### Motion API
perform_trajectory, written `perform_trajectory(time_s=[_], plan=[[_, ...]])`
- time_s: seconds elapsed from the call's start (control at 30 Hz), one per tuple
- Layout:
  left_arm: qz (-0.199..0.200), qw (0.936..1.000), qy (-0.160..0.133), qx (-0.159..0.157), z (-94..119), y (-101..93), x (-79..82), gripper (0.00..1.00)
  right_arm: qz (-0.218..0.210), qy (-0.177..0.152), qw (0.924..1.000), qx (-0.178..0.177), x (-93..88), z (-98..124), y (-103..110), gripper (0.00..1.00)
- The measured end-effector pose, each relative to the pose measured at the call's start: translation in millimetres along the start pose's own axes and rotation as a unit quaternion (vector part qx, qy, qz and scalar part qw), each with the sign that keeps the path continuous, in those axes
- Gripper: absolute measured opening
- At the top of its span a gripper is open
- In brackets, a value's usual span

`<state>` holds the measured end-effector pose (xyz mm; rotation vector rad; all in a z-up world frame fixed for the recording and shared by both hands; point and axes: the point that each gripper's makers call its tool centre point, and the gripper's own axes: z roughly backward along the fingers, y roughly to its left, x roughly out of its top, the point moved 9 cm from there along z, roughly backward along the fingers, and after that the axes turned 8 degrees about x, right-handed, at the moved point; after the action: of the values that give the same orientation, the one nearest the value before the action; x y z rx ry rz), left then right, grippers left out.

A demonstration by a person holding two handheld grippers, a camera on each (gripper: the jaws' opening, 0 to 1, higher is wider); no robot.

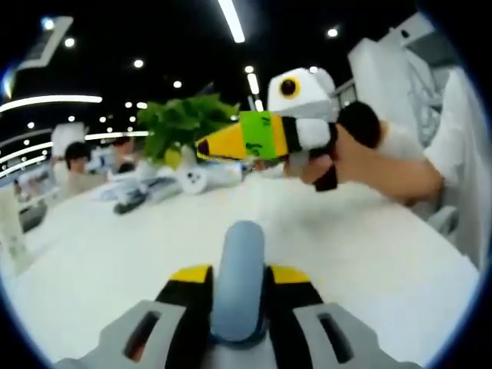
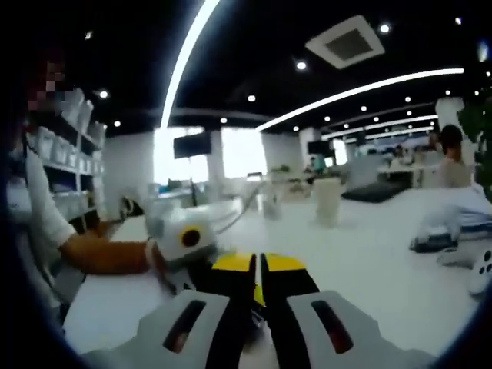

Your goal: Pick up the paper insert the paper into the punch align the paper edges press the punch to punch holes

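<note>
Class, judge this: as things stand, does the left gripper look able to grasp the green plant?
Probably not. The left gripper already has a blue-grey rounded object between its jaws, and the right gripper hangs in front of the green plant.

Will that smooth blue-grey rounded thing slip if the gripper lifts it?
The blue-grey rounded thing looks smooth, so it is probably slippery. It shows no squashing in the left gripper, so it is likely stiff. Its curved sides might let it roll.
</note>
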<state>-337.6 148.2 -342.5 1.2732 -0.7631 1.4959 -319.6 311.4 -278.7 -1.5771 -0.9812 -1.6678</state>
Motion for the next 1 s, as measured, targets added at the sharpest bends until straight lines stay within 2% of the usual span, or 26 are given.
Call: perform_trajectory(time_s=[0.13, 0.17, 0.23, 0.27, 0.3, 0.33, 0.37, 0.43, 0.5, 0.57, 0.63, 0.8, 1.0], plan=[[-0.001, 1.0000, -0.001, 0.001, -0.5, -0.2, 0.3, 0.36, -0.006, 0.017, 0.9998, -0.002, -22.4, 9.0, -9.0, 0.21], [-0.001, 1.0000, -0.001, 0.000, -0.7, -0.3, 0.4, 0.37, -0.019, 0.014, 0.9997, 0.010, -28.2, 10.8, -7.4, 0.22], [0.000, 1.0000, -0.004, -0.002, -0.6, -1.3, 1.4, 0.45, -0.046, -0.012, 0.9984, 0.030, -35.8, 11.1, -6.5, 0.24], [0.000, 1.0000, -0.006, -0.004, -0.6, -1.8, 2.1, 0.49, -0.058, -0.008, 0.9978, 0.030, -38.7, 11.9, -7.9, 0.24], [0.001, 1.0000, -0.008, -0.005, -0.6, -1.8, 2.4, 0.52, -0.048, -0.001, 0.9985, 0.029, -33.9, 12.6, -7.8, 0.25], [0.003, 0.9999, -0.010, -0.004, -0.2, -1.3, 3.1, 0.52, -0.036, -0.026, 0.9984, 0.036, -29.2, 12.4, -6.9, 0.27], [0.006, 0.9999, -0.013, -0.004, 0.7, -0.4, 4.0, 0.52, -0.051, -0.036, 0.9974, 0.036, -27.3, 13.7, -7.3, 0.28], [0.013, 0.9997, -0.021, -0.003, 2.3, 1.3, 5.9, 0.52, -0.060, -0.032, 0.9971, 0.033, -28.1, 16.1, -11.1, 0.31], [0.016, 0.9996, -0.023, -0.002, 2.2, 1.3, 6.2, 0.53, -0.082, -0.050, 0.9945, 0.041, -29.8, 14.2, -11.8, 0.34], [0.020, 0.9996, -0.022, 0.000, 1.8, 1.7, 6.0, 0.55, -0.086, -0.038, 0.9950, 0.034, -33.6, 13.2, -13.5, 0.37], [0.016, 0.9997, -0.019, 0.001, 1.5, 1.5, 5.8, 0.55, -0.082, -0.037, 0.9954, 0.034, -33.8, 13.7, -14.3, 0.35], [0.017, 0.9996, -0.023, -0.002, 2.3, -0.7, 10.0, 0.59, -0.079, -0.058, 0.9945, 0.035, -30.2, 15.4, -15.9, 0.35], [0.056, 0.9972, -0.049, 0.012, 5.0, 17.2, 20.4, 0.60, -0.082, -0.061, 0.9940, 0.040, -28.3, 14.6, -16.3, 0.41]])
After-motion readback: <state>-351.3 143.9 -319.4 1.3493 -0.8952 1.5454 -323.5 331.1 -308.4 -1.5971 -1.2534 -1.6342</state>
